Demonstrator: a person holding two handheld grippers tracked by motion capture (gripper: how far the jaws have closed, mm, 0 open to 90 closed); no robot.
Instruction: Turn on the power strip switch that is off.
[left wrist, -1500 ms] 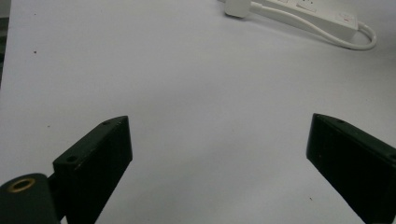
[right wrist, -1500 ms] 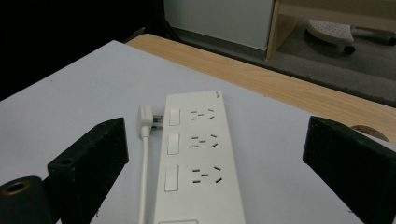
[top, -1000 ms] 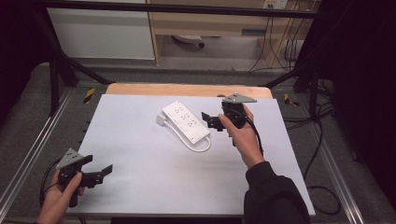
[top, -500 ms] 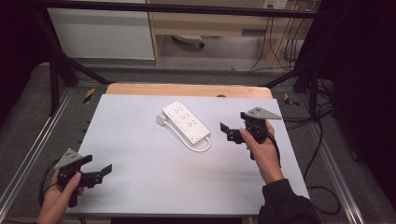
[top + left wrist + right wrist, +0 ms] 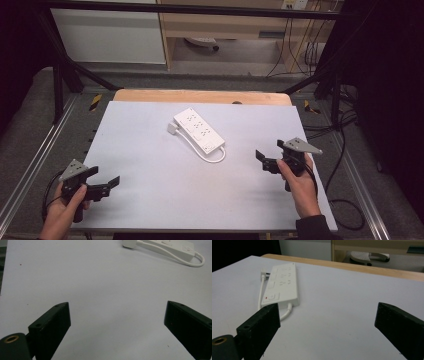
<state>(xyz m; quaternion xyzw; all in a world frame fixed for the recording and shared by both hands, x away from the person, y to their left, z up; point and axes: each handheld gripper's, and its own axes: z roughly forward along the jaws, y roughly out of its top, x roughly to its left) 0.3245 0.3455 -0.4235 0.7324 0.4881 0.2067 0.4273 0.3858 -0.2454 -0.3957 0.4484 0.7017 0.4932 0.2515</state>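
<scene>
White power strip (image 5: pixel 198 131) lies flat mid-worktop (image 5: pixel 150 200), its cord looped alongside. Right tool (image 5: pixel 266 162), jaws wide and empty, sits near its switch end; left tool (image 5: pixel 107 186), likewise wide, is well apart. Recommend a square, level approach across the strip's narrow width, clear of the cord.

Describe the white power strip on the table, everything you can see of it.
The power strip is a long, flat, white plastic bar lying diagonally near the middle of the white table, sockets up. One end carries a button with a small red mark. Its white cord loops out of that end and runs alongside to a plug by the other end. Neither gripper touches it.
</scene>
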